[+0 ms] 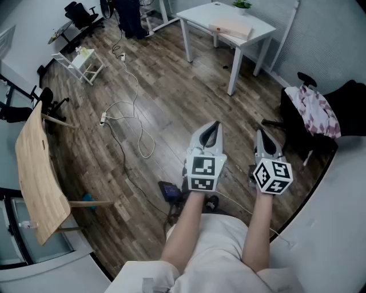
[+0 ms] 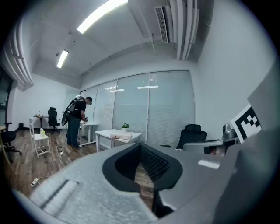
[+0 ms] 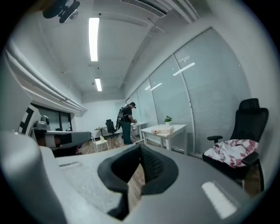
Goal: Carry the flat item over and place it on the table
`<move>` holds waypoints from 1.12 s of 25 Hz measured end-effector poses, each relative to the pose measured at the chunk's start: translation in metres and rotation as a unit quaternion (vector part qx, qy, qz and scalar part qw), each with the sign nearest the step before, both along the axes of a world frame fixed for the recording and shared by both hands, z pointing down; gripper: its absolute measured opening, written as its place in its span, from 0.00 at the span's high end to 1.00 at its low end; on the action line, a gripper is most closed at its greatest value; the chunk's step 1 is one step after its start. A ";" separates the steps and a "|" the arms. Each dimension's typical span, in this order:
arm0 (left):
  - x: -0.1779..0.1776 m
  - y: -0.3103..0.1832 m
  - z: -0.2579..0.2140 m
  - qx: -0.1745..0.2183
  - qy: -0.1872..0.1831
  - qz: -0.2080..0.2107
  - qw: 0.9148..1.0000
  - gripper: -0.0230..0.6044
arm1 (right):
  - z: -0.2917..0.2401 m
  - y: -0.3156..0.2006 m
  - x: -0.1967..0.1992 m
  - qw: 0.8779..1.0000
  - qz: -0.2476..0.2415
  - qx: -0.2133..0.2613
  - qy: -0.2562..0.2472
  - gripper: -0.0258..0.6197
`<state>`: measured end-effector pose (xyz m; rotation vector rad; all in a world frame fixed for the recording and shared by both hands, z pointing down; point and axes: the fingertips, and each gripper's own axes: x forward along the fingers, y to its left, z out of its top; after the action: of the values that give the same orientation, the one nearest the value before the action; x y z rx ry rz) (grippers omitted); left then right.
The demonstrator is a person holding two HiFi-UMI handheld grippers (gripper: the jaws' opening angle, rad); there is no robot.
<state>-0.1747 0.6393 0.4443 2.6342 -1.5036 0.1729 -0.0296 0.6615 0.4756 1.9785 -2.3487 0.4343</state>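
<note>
A large flat board of light wood [image 1: 35, 166] rests tilted at the far left of the head view, well away from both grippers. The white table [image 1: 201, 15] stands at the far end of the room, with a flat pale box [image 1: 231, 27] and a small plant [image 1: 242, 4] on it. My left gripper [image 1: 214, 126] and right gripper [image 1: 260, 134] hang side by side over the wooden floor, both shut and empty. The left gripper [image 2: 140, 151] faces the table [image 2: 117, 133]. Beyond the right gripper [image 3: 140, 152], the same table [image 3: 168, 130] shows.
A black office chair with a patterned cloth [image 1: 314, 109] stands close on the right. Cables [image 1: 132, 123] trail across the floor. A small white rack [image 1: 84, 63] and desks stand at the far left. A person [image 2: 78, 120] stands by a far desk.
</note>
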 end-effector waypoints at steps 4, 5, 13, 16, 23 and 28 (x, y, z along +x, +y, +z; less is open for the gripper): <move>0.004 0.006 -0.006 0.005 -0.003 0.011 1.000 0.95 | -0.004 0.004 -0.005 1.000 -0.006 0.005 0.003 0.96; 0.005 0.006 -0.009 0.008 -0.004 0.014 1.000 0.95 | -0.004 0.004 -0.003 1.000 -0.007 0.006 0.004 0.96; -0.038 -0.019 -0.049 0.043 -0.007 0.015 0.999 0.95 | -0.008 -0.015 0.013 1.000 -0.003 0.017 -0.010 0.96; -0.069 -0.040 -0.061 0.054 -0.009 -0.016 0.998 0.95 | -0.016 -0.031 0.022 1.000 -0.002 0.024 -0.015 0.96; -0.108 -0.104 -0.080 0.072 0.000 -0.066 0.995 0.95 | -0.036 -0.088 0.077 0.999 0.013 0.036 -0.011 0.96; -0.091 -0.171 -0.081 0.068 -0.006 -0.052 0.996 0.95 | -0.044 -0.150 0.104 0.999 0.029 0.037 -0.013 0.96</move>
<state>-0.2661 0.4680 0.3634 2.6508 -1.7102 0.0816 0.0745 0.5119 0.4312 2.0893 -2.3618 0.3822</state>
